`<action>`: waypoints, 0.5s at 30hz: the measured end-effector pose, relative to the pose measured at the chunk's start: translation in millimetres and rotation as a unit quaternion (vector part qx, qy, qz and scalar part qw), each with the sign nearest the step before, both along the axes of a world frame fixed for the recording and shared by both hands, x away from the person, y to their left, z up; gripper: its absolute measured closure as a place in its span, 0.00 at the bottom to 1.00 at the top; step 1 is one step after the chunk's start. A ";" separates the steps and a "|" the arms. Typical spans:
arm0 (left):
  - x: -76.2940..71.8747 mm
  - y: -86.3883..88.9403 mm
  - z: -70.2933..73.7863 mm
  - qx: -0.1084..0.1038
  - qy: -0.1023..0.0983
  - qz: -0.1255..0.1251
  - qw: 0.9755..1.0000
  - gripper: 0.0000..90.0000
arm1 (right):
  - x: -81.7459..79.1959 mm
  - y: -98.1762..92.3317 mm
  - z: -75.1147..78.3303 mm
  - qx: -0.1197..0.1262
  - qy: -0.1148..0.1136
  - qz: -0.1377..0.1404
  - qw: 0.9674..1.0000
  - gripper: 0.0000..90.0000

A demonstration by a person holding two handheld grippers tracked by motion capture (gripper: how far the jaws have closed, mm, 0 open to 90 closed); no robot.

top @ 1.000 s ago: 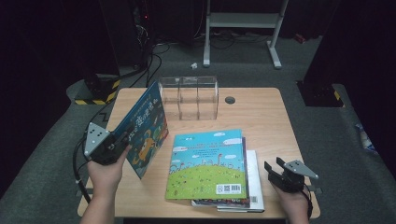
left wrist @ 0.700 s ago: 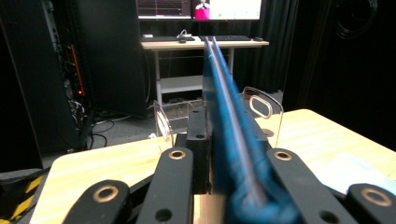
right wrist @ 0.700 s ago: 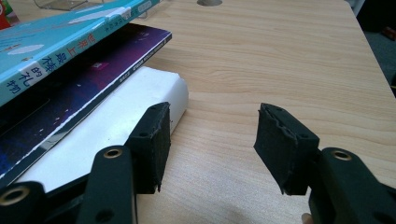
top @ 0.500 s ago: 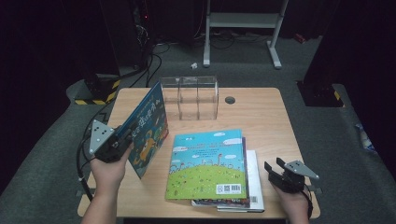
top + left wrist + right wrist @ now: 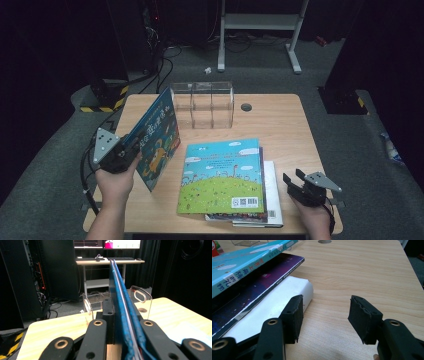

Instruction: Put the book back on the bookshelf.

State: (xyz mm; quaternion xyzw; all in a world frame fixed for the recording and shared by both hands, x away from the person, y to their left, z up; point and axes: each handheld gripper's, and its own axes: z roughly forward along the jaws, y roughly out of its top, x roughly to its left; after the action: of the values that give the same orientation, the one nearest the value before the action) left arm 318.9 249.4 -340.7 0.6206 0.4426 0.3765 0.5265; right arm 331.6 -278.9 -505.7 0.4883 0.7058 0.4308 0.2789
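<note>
Almost nothing has moved since one second ago: the blue book (image 5: 154, 137) in the left gripper (image 5: 124, 150) has perhaps turned a little more upright, and both hands are in the same places. The jaws of this gripper are pressed nearly together and they pinch the book by its edge. In the left gripper view the thin blue covers (image 5: 122, 305) stand on edge between the two black fingers (image 5: 108, 315) and run straight forward from them.

Just ahead of these fingers is the clear organizer (image 5: 202, 104) with its upright dividers, and one slot (image 5: 93, 306) is a little to the side of the book's far end. I judge that the book is now nearly lined up for sliding into a compartment, so the lifting step looks finished and the inserting step comes next.

The right gripper (image 5: 300, 181) rests low over the wooden table (image 5: 280, 125), with its jaws spread about halfway and nothing between them. Beside its left finger (image 5: 293, 315) lies the stack of books (image 5: 224, 175), with the white bottom book (image 5: 274, 305) closest, near that pad; whether they touch, I cannot tell. It seems to wait for the next book.
</note>
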 end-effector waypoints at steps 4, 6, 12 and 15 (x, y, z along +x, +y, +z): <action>0.3 -1.6 0.9 0.003 0.001 0.000 1.000 0.92 | -0.3 0.3 -0.3 0.001 0.001 0.001 1.000 0.50; 0.4 -1.8 1.2 0.005 0.002 -0.002 1.000 0.92 | -0.1 0.4 -0.4 0.001 0.002 0.001 1.000 0.50; 1.3 2.5 1.7 -0.002 0.008 0.001 1.000 0.92 | 0.0 1.0 -0.3 0.003 0.002 0.001 1.000 0.50; 1.7 6.0 1.3 -0.010 0.011 0.001 1.000 0.91 | -0.5 0.6 0.4 0.002 0.002 0.003 1.000 0.50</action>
State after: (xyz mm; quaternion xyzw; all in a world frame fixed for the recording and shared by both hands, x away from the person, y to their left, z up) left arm 320.6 255.3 -339.4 0.6188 0.4532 0.3655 0.5273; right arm 331.2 -278.3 -505.3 0.4877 0.7066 0.4325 0.2754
